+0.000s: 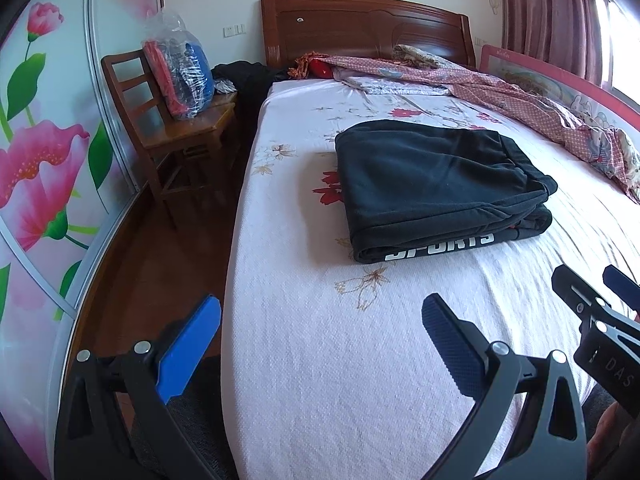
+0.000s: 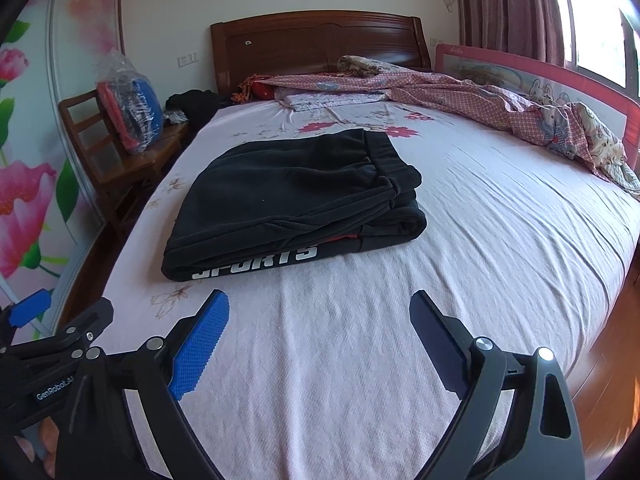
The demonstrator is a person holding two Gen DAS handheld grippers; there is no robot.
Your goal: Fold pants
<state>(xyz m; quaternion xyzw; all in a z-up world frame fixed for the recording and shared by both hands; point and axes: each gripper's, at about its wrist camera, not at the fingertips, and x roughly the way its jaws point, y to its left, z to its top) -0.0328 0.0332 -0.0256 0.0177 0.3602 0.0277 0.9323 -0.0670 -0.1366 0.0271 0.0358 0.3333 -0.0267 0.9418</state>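
We hold the left gripper (image 1: 320,344) and the right gripper (image 2: 318,336) wide open and empty, back from the pants (image 2: 292,200), because these already lie folded on the bed (image 2: 500,240).

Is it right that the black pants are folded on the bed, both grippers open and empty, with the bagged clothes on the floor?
Not quite: the bagged clothes sit on the wooden chair, as the left wrist view shows. The black pants are folded on the bed; left gripper and right gripper are open, empty.

Both wrist cameras sat low near the foot of the bed (image 1: 320,360), facing the headboard (image 2: 316,40). The left view looked from the bed's left edge, floor at lower left; the right from farther right. Both shared the pants (image 1: 436,184) mid-frame and chair (image 2: 92,140).
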